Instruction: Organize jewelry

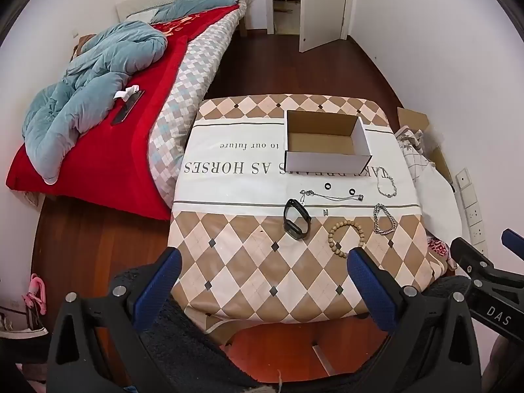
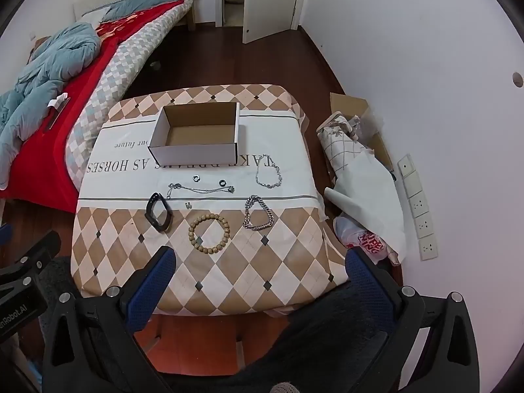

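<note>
Right wrist view: I see a round wooden bead bracelet (image 2: pixel 208 234) beside a chunky silver chain (image 2: pixel 258 213), both claws spread wide, empty.

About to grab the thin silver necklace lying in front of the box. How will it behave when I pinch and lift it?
The thin necklace lies as a loose, slack line on the tablecloth, so it will probably hang limp and trail. It looks light, with a small pendant at one end that may swing. Lying flat on soft cloth, it may be hard to pinch.
</note>
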`<control>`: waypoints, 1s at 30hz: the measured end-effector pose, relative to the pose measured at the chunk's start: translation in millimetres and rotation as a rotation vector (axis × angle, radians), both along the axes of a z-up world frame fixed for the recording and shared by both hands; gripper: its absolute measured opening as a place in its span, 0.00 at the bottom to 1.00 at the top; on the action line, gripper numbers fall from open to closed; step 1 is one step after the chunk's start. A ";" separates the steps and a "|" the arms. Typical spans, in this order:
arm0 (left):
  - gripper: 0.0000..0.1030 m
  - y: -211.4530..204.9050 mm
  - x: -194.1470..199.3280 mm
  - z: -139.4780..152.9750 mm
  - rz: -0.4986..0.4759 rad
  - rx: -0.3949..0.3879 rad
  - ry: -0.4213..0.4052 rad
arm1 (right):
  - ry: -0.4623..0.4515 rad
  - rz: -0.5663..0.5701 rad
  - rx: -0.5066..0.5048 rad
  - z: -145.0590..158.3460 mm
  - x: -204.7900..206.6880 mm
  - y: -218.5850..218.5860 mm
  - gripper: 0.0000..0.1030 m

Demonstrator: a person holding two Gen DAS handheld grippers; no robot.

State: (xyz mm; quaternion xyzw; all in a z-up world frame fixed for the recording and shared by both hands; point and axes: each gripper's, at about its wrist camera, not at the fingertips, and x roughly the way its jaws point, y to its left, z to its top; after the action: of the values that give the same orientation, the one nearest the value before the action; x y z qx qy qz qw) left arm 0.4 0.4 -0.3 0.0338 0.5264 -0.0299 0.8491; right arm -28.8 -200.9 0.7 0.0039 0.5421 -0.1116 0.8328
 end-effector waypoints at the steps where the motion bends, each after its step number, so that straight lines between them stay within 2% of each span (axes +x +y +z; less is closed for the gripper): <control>1: 1.00 0.1 0.2 0.1 -0.001 0.002 -0.001 | -0.004 0.000 0.011 0.3 -0.2 -0.2 1.00; 30: 1.00 -7.9 2.3 11.6 -0.015 0.001 -0.018 | -0.028 0.001 0.002 13.7 0.4 -3.2 1.00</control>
State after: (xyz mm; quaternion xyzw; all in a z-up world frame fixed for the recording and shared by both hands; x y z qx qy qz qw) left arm 2.7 -7.4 11.3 0.0384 0.5184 -0.0359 0.8535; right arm -28.5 -204.1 14.4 0.0058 0.5304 -0.1105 0.8405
